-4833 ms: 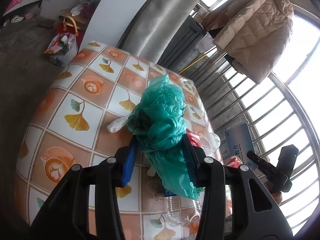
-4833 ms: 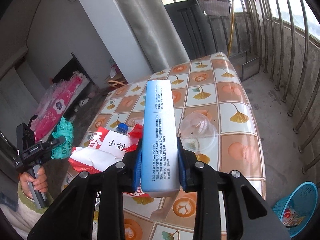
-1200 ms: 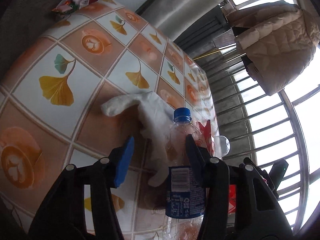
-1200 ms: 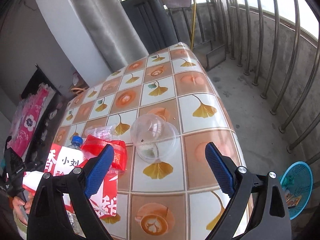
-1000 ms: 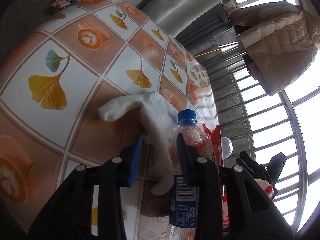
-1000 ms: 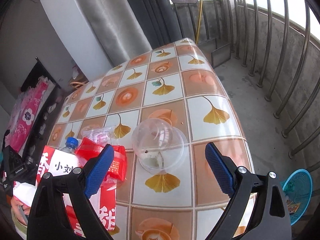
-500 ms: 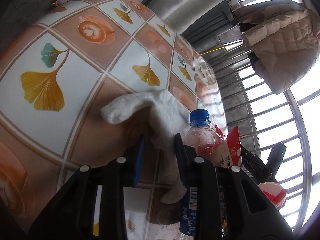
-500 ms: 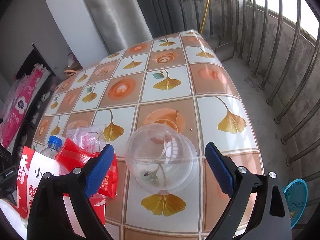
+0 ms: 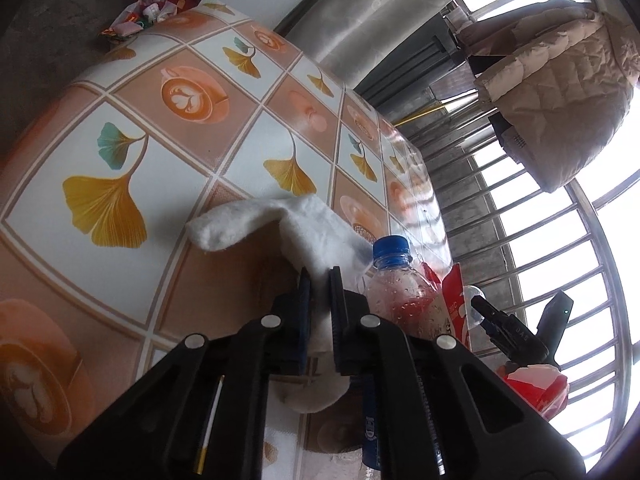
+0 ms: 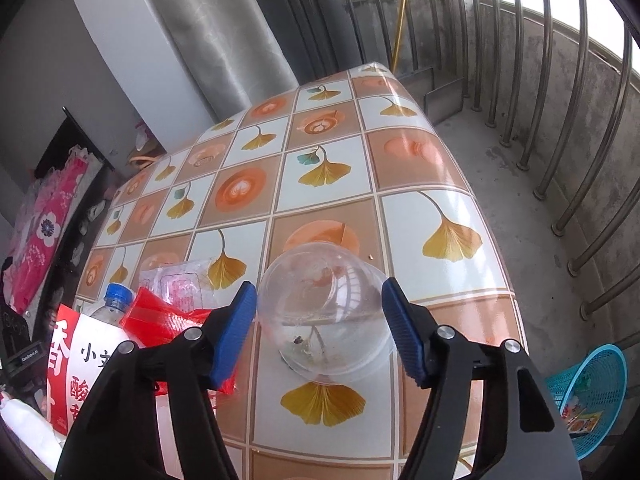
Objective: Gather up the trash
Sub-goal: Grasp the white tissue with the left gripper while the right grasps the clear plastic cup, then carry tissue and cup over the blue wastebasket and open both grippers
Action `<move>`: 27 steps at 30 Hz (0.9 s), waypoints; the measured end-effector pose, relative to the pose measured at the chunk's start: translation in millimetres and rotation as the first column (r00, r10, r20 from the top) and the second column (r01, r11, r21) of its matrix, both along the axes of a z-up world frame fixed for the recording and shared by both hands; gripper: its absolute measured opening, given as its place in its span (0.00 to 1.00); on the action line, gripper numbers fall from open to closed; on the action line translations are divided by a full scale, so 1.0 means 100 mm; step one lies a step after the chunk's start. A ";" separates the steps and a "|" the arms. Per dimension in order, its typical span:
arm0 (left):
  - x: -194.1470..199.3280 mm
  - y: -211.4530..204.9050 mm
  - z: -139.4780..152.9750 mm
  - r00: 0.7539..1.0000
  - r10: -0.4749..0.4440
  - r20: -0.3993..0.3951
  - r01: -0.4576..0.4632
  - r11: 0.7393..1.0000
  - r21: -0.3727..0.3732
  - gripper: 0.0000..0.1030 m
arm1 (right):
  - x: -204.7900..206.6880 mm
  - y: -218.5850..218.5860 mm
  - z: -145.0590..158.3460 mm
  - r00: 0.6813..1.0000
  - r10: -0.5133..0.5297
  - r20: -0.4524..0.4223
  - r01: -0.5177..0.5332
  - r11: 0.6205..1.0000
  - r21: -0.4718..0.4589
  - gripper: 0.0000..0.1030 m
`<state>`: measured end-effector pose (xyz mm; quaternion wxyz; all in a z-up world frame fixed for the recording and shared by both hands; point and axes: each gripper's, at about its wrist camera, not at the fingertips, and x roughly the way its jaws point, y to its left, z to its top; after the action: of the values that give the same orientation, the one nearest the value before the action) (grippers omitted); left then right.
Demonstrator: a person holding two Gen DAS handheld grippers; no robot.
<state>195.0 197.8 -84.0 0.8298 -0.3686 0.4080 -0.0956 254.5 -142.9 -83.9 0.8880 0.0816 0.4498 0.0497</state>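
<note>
On table: left gripper jaws clamp white cloth; right gripper jaws closing round clear cup.

1. The table carries all loose items at its near end; its far half is bare.
2. In the right wrist view, the plastic cup lies on its side at the table's 6 o'clock area.
3. The snack bag lies at the cup's 9 o'clock, near the table's left edge.
4. The bottle stands behind the snack bag, at its 12 o'clock.
5. The wrapper lies between bottle and cup.
6. The basket sits on the floor at the table's 4 o'clock.
7. In the left wrist view, the cloth lies on the table at the bottle's 10 o'clock, touching it.
</note>
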 end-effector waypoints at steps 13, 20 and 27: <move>-0.22 0.16 0.50 0.981 0.053 0.184 -0.052 0.999 -0.014 0.06 | -0.18 -0.11 0.28 0.997 -0.029 0.066 0.025 0.998 0.055 0.60; -0.36 0.22 0.72 0.961 0.070 0.267 -0.058 0.997 -0.052 0.06 | -0.33 -0.16 0.46 0.994 -0.035 0.102 0.026 0.995 0.091 0.60; -0.55 0.17 1.00 0.933 0.056 0.356 -0.040 0.998 -0.053 0.06 | -0.52 -0.21 0.66 0.990 -0.033 0.140 0.017 0.993 0.118 0.60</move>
<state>139.9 214.4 16.2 0.8836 -0.3736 0.2389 -0.1500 202.3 -163.4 -18.1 0.9121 0.1353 0.3806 0.0705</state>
